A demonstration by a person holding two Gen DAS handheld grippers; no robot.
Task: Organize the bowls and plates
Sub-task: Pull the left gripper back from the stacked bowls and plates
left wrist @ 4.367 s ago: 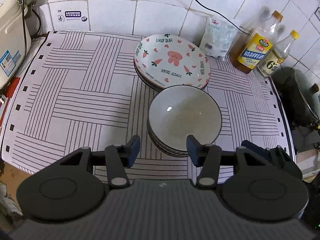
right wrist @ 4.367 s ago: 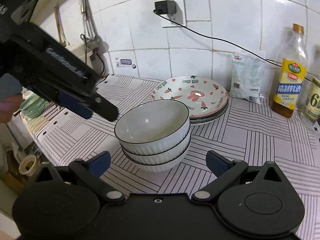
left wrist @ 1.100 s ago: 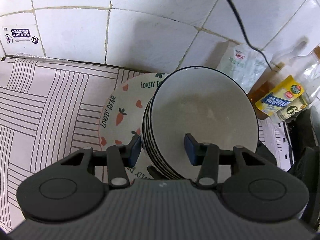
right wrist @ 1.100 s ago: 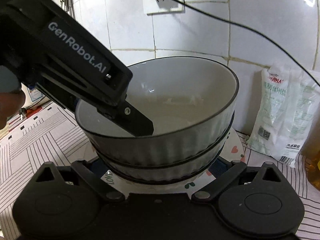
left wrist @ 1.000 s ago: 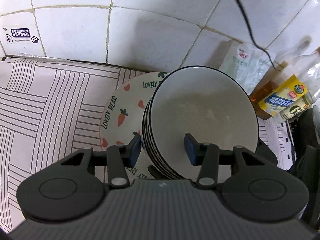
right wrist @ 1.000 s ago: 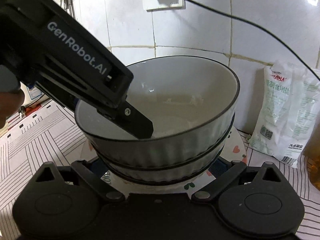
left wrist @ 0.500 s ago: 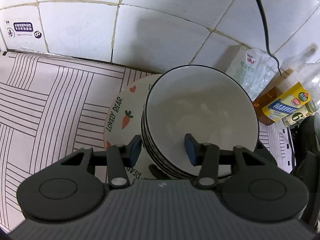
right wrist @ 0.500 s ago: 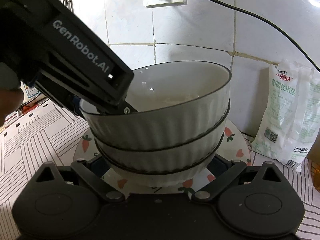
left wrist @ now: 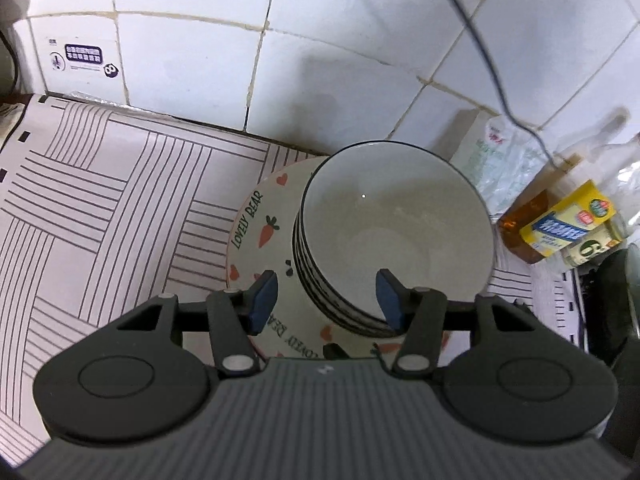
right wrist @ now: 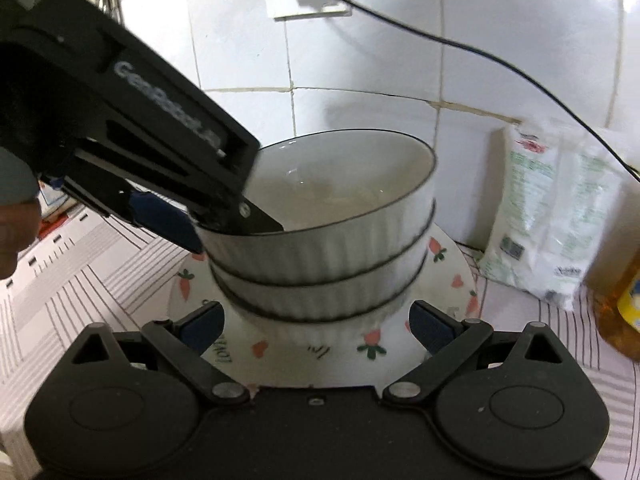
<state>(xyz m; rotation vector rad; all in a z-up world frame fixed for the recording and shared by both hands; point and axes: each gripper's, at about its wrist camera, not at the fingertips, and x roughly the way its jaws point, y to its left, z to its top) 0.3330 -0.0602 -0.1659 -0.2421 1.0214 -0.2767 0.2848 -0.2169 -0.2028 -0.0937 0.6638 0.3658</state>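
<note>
3 stacked bowls [right wrist: 320, 240] on carrot plate [right wrist: 448, 280], left gripper [left wrist: 326, 296] opening

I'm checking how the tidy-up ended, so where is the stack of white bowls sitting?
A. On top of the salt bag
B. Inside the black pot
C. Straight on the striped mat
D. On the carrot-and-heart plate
D: the stack of white bowls rests on the plate, whose carrot and heart pattern rings its base; the left wrist view shows the same plate beneath it.
</note>
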